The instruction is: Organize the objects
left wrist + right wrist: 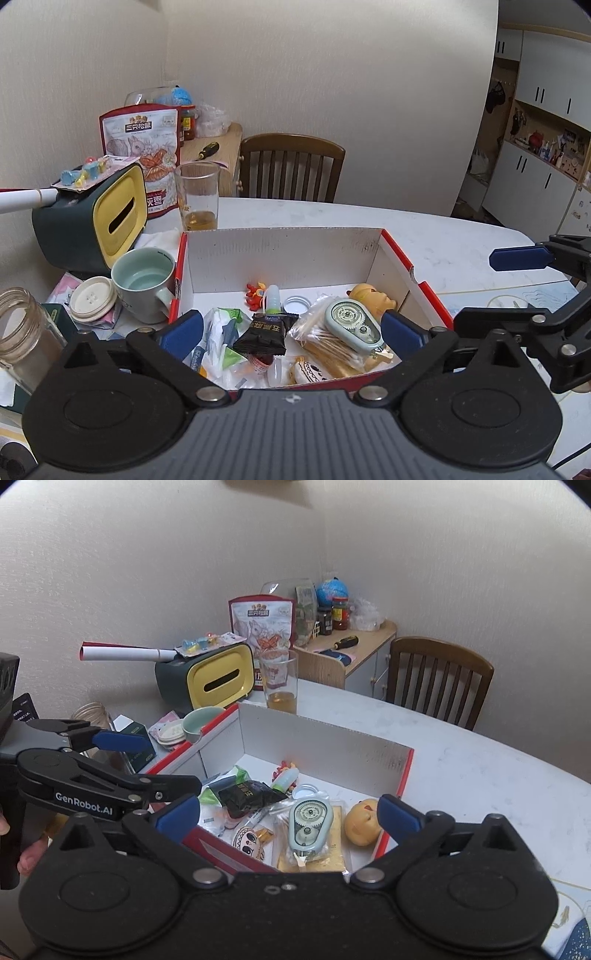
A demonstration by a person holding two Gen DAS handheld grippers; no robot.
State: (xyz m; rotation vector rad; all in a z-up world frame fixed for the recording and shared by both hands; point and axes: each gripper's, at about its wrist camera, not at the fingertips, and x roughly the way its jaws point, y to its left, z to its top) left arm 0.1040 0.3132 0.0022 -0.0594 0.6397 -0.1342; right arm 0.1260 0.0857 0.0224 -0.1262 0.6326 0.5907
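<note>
Two black grippers with blue-padded fingers are held over a red-edged white cardboard box (pixel 280 254) on the white table (pixel 461 243). The left gripper (pixel 291 328) is spread wide with nothing between its pads, and the right gripper (pixel 290 812) is likewise wide open and unloaded. Inside the box are seen a pale green correction-tape dispenser (pixel 309 821) lying on a clear bag of cotton swabs (pixel 325 341), a black snack packet (pixel 266 332) and a yellow toy figure (pixel 364 821). A pale green mug (pixel 146 284) is set just beside the box's left wall.
</note>
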